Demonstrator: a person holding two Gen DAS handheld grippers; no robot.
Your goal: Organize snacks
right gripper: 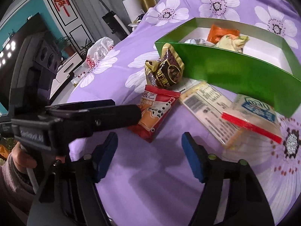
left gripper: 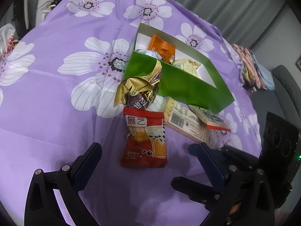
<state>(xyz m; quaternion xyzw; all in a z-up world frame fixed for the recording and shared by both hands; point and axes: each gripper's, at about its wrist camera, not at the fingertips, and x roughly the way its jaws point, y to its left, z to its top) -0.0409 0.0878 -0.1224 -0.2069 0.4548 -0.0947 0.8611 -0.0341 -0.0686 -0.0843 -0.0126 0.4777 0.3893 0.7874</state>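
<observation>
A red bubble-tea snack packet lies flat on the purple flowered cloth, between the wide-apart fingers of my left gripper, which is open and not pressing on it. Behind it a gold-and-brown packet leans on the green box, which holds an orange packet and others. A flat barcode packet and a blue-white packet lie to the right. My right gripper is open just short of the red packet's corner, with the left gripper's finger reaching over that packet.
The green box stands close behind the loose packets. Folded cloths are piled at the table's right edge, and a white plastic bag sits at the far left. A person's hand and sleeve hold the left gripper.
</observation>
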